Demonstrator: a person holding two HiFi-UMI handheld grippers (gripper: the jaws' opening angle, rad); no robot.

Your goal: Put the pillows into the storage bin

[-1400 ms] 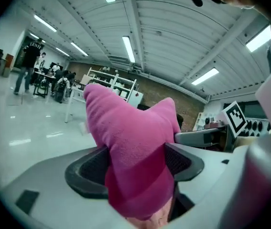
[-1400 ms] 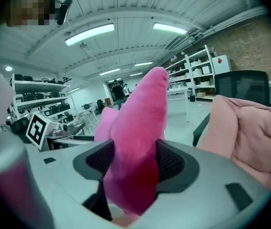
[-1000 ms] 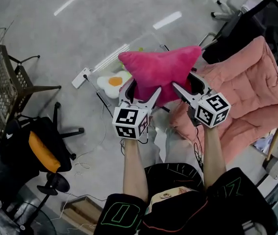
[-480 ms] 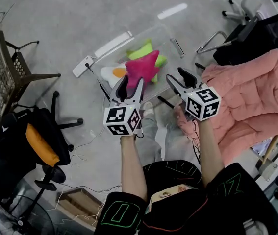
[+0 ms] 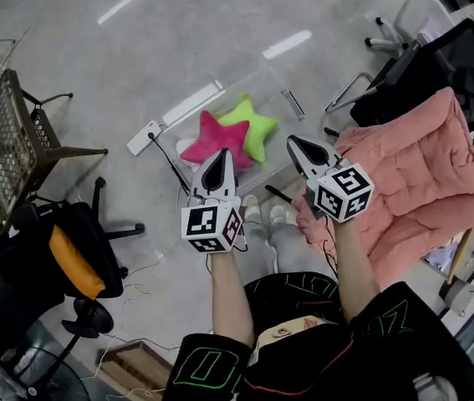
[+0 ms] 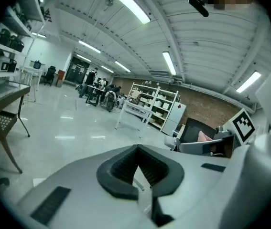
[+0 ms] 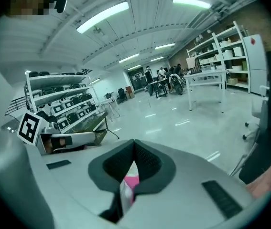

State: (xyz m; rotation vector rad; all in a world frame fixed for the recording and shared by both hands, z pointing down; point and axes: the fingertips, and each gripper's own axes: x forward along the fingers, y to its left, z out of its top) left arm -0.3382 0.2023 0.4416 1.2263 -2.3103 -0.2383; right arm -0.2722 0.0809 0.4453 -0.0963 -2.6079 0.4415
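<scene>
Storage bin (image 5: 193, 100) on the floor now holds the pink star pillow (image 5: 210, 139). A second ago that pillow was held up over the bin, pinched between both grippers. Now it lies inside, touching the green star pillow (image 5: 253, 125).

Both grippers are back off the bin. Left gripper (image 5: 221, 159) and right gripper (image 5: 297, 145) have just been closing; jaws on both are now clenched with nothing between them. Drop looks done for this pillow.

No loose pillow shows on the floor. The pink quilted cushion (image 5: 420, 170) draped over the chair at right may or may not count as one more; can't judge from here.

Hard to read:
- Bin walls are clear plastic, so the outline is faint. The pink star's near point runs behind the left gripper, so full seating inside the rim can't be confirmed.
- The fried-egg pillow seen earlier in the bin is no longer visible, probably under the pink one.
- Both gripper views look out across the room, not at the bin.
- Right gripper view shows a pink sliver past the shut jaws; pillow or cushion, can't tell.
</scene>
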